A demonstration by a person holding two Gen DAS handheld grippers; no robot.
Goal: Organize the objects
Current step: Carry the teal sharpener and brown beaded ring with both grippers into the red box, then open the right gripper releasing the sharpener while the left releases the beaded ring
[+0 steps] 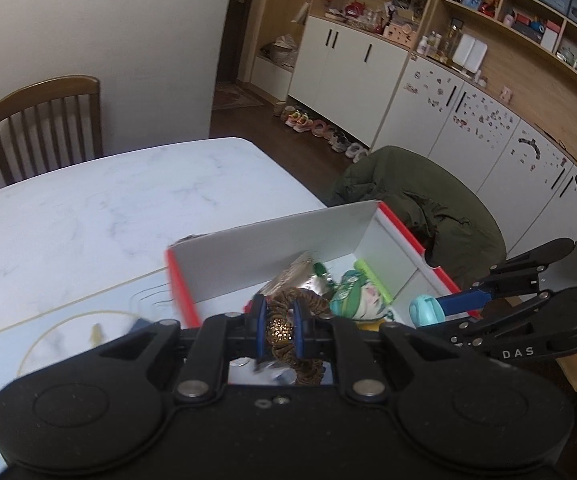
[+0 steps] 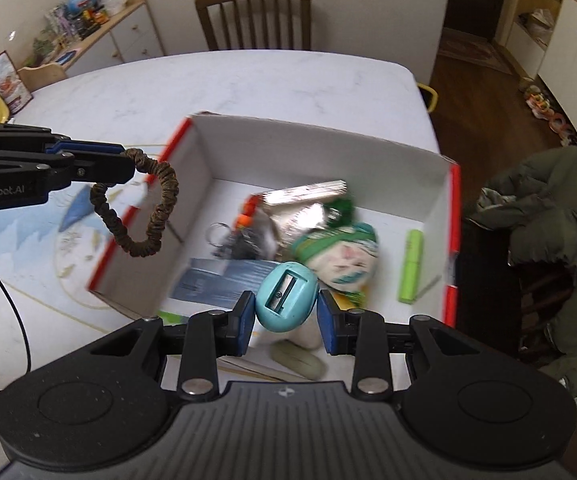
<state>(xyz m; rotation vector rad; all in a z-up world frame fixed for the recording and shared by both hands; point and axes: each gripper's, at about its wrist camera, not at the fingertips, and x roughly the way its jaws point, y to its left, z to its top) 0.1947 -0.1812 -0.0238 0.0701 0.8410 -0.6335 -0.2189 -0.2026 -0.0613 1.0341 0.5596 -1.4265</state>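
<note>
Our left gripper (image 1: 280, 334) is clamped on a brown hair scrunchie (image 2: 144, 204), pinching one side of the loop so the rest hangs free below the fingers. From the right wrist view we see it hanging just outside the red-edged left wall of the box (image 2: 136, 216), above the table mat rather than over the box's open mouth. We judge that a loose loop like this is best held by its edge, so it drops clean when the fingers part.

Our right gripper (image 2: 286, 312) is closed on a teal egg-shaped pencil sharpener (image 2: 286, 298), blade slot facing the camera, one blue pad on each side of its rounded body. It sits over the near part of the box, above the things already inside, which suggests to us it is ready for release.

Inside the white box we see a green and white plush toy (image 2: 342, 258), a lime green marker (image 2: 411, 266) along the right wall, a silvery foil packet (image 2: 300, 212), a key ring (image 2: 218, 234) and a blue-grey booklet (image 2: 224, 280); motion blur softens them.

The box rests on a white marble table (image 2: 248, 84), partly over a pale blue mat (image 2: 68, 240). A wooden chair (image 2: 254, 16) stands at the far end, and a dark green coat (image 2: 548, 216) is draped over a seat to the right.
</note>
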